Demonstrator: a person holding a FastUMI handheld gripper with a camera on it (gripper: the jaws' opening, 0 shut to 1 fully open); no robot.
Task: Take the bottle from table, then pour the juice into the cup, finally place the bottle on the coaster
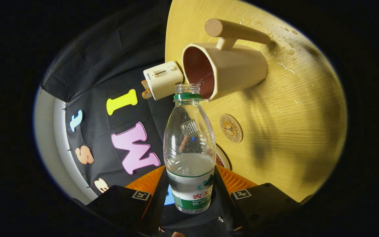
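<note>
We see the gripper (191, 194) pinching the bottle (189, 148) between both fingers, its open mouth at the rim of the cup (224, 70) just beyond. We judge the pour in hand; next we must right the bottle and carry it to the coaster (231, 128) beside it.

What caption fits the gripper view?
Hand-held gripper shut on bottle, its open mouth at the cup, above table and coaster.

cream toaster (162, 80) at table edge, droplets (283, 49) on wood
</note>
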